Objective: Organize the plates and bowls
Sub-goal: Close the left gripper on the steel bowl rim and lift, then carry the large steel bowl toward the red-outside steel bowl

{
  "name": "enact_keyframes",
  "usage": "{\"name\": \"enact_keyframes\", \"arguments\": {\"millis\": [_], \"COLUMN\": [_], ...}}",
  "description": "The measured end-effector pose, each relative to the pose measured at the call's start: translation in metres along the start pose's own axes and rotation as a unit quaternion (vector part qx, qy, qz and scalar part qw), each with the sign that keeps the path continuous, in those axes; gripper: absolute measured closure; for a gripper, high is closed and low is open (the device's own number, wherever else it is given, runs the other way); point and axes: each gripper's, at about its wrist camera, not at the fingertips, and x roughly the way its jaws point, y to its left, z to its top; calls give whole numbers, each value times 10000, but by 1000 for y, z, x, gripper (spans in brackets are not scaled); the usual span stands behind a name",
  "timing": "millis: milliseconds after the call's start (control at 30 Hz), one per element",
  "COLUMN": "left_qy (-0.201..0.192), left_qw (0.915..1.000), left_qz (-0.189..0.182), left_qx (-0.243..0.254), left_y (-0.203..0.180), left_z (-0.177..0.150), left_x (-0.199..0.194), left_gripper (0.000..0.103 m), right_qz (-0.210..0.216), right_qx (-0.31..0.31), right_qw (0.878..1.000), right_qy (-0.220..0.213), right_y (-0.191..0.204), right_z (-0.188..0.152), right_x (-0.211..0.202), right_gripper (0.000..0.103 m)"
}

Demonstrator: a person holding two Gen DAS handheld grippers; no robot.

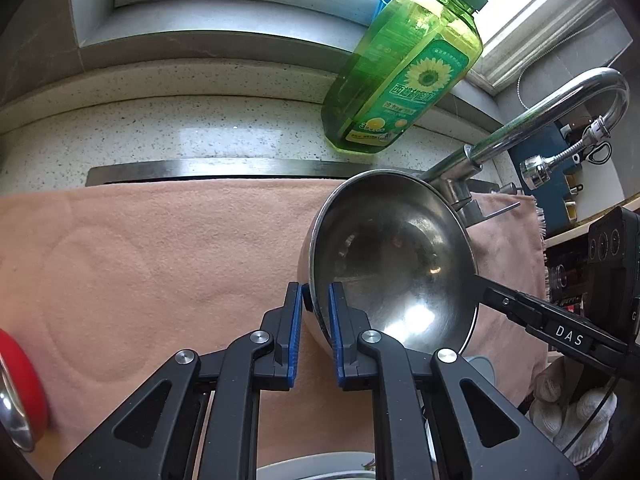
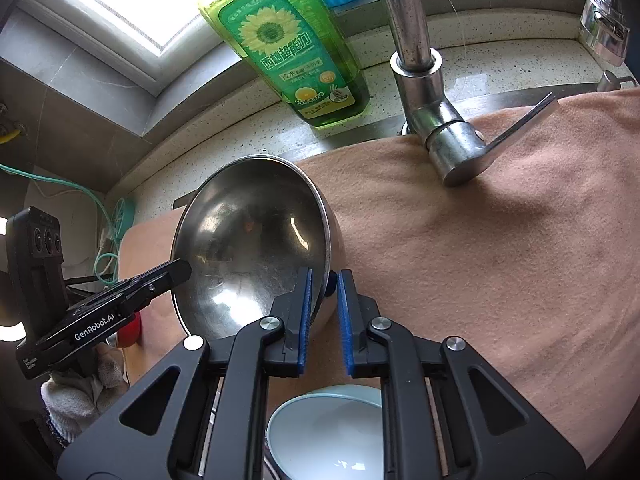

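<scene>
Between the blue pads of the left claw (image 1: pixel 316 300) sits the rim of the steel bowl (image 1: pixel 394 256), at about seven o'clock on the bowl in the left wrist view; the jaws stand narrow, one pad inside the wall and one outside, closed on the rim as far as I can judge. Across the bowl, the right claw (image 2: pixel 325 284) straddles the opposite rim the same way, at about five o'clock in its own view, though a small gap shows beside one pad, so I cannot tell whether it grips firmly or only brackets the edge. The bowl is tipped steeply, its mouth turned toward the cameras, and appears lifted clear of the pink towel (image 1: pixel 160 248) that covers the table. Out at twelve o'clock stand the green soap bottle (image 1: pixel 404 72) and the faucet (image 2: pixel 424 80). Directly under the right claw, at six o'clock, a pale blue bowl (image 2: pixel 328 436) lies mouth up, and a red-rimmed dish (image 1: pixel 20 392) shows at eight o'clock in the left view. My reading is that the carry is in hand: the next move calls for levelling the steel bowl and lowering it to nest with the others, both claws releasing only once it rests.
</scene>
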Motion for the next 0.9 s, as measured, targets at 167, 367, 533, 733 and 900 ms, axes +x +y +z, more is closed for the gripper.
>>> {"name": "enact_keyframes", "arguments": {"millis": [167, 367, 533, 733, 900], "left_qy": [-2, -114, -220, -388, -533], "left_qw": [10000, 9999, 9997, 9991, 9982], "left_qz": [1, 33, 95, 105, 155], "left_qx": [-15, -58, -68, -155, -209], "left_y": [0, 1, 3, 10, 18], "left_z": [-1, -5, -12, -22, -35], "left_x": [-2, -11, -22, -43, -64], "left_gripper": [91, 91, 91, 91, 91], "right_qz": [14, 38, 80, 204, 316], "right_qx": [-9, -111, -238, -406, -626], "right_qw": [10000, 9999, 9997, 9990, 9975], "right_qy": [-4, -8, -33, -31, -38], "right_y": [2, 10, 20, 37, 58], "right_z": [-1, -5, -10, -17, -26], "right_x": [-2, -5, -11, -16, -23], "right_gripper": [90, 90, 90, 90, 90]}}
